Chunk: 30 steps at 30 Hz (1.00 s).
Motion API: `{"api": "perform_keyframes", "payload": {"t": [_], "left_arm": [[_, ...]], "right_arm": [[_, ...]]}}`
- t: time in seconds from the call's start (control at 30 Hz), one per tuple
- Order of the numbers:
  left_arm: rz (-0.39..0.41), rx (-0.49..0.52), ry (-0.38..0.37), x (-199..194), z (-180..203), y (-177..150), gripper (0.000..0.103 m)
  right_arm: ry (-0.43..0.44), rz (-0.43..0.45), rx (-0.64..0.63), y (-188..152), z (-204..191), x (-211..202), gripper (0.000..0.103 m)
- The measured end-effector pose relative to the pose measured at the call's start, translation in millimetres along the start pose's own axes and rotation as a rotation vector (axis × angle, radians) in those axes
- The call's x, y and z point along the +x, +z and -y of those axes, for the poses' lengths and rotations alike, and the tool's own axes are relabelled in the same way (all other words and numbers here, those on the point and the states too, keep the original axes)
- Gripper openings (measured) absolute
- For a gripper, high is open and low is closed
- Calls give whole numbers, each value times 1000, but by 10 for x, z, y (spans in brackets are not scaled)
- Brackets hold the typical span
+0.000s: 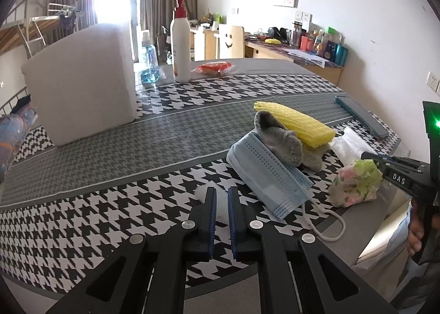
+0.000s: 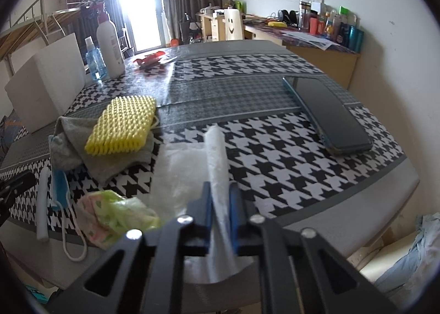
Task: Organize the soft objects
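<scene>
Left gripper (image 1: 221, 198) was closed on a thin white foam strip (image 1: 203, 193), low centre of the left wrist view; the strip was mostly hidden by the fingers. Right gripper (image 2: 220, 193) was clamped on a white plastic bag (image 2: 189, 165), pinching a raised fold between the pads, bottom centre of the right wrist view.

Soft pile sat centre-right in the left view: blue face mask (image 1: 271, 176), grey cloth (image 1: 280, 141) on it, yellow foam net (image 1: 297, 124) on top. Floral tissue pack (image 1: 354, 182) lay just right of the mask, touching the right gripper's tip.

Readable text: "DAS" on the right gripper's body, right edge of the left view. Pump bottle (image 1: 180, 39) label was not legible. Phone (image 2: 327, 113) lay upper right in the right view, on the houndstooth table (image 2: 288, 165).
</scene>
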<state>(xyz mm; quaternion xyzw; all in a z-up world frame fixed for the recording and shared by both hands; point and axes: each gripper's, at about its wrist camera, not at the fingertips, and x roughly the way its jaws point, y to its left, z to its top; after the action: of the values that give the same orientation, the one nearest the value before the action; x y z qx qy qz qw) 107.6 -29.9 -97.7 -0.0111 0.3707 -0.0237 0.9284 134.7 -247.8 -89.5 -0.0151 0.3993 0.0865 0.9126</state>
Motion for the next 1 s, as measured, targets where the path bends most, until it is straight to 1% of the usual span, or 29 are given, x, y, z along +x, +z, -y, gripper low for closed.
{"api": "perform_keyframes", "payload": {"t": [0.13,0.37,0.53,0.7,0.73,0.8,0.83,0.87,0.9,1.0], "left_arm": [[-17,1,2,10,30,-31,9],[-57,34,-8,63,142,-52,10],[-85,29,2,94,138,-62,11],[-104,3,11,96,128,-60,11],[-106,-7,14,96,120,-63,13],[-105,-26,39,84,106,-70,27],[-97,-38,53,69,99,-71,45],[-94,-49,52,59,91,-74,64],[-98,-61,32,56,94,-79,70],[-128,-60,16,105,148,-84,71]], "right_arm": [[-8,41,32,49,62,-81,8],[11,145,54,148,120,-373,8],[34,213,56,194,126,-579,8],[49,220,52,203,90,-583,8],[52,218,52,196,84,-573,8],[61,217,52,181,86,-561,8],[65,218,52,178,88,-555,8],[69,218,51,177,89,-554,8],[73,218,50,175,90,-551,8],[84,221,47,149,107,-561,8]]}}
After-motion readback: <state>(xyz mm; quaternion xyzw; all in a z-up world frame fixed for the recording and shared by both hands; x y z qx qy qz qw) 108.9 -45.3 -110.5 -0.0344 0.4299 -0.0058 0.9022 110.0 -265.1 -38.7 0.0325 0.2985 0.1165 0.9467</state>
